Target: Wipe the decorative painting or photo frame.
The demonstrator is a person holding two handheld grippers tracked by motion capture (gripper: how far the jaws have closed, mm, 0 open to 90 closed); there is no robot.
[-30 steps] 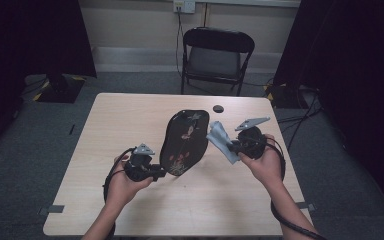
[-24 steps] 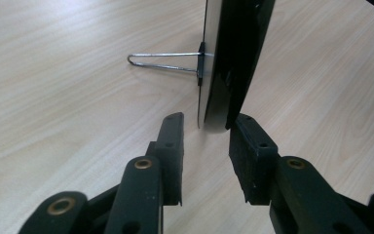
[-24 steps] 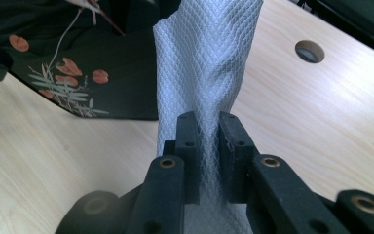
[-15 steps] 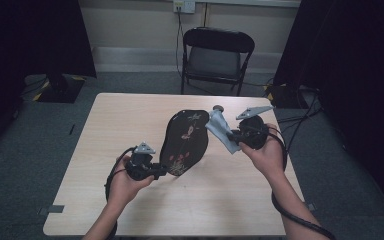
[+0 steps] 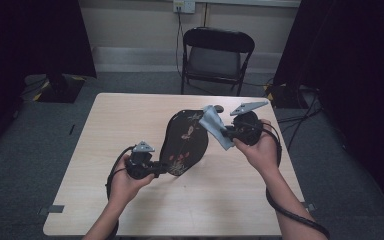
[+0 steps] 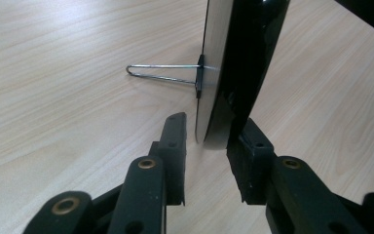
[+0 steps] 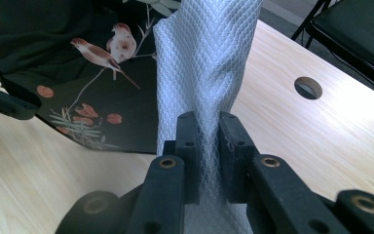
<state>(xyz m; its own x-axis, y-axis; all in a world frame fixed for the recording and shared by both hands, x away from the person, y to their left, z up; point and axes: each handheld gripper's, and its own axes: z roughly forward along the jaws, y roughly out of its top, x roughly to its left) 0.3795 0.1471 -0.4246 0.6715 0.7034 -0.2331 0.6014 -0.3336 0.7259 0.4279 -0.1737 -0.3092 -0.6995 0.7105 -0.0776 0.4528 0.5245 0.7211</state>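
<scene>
Black lacquered tray [image 5: 185, 142], stiff, slick, likely scratch-prone, stands on edge mid-worktop [image 5: 105, 125]; left tool [image 6: 207, 141] pinches its lower rim. Right tool [image 7: 208, 127] is clamped on soft grey cloth [image 7: 204, 58] beside the painted face.

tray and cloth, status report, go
Left gripper fingers around black painted tray edge, holding it tilted up. Right gripper shut on pale cloth, beside tray face. Nothing in the way.
</scene>
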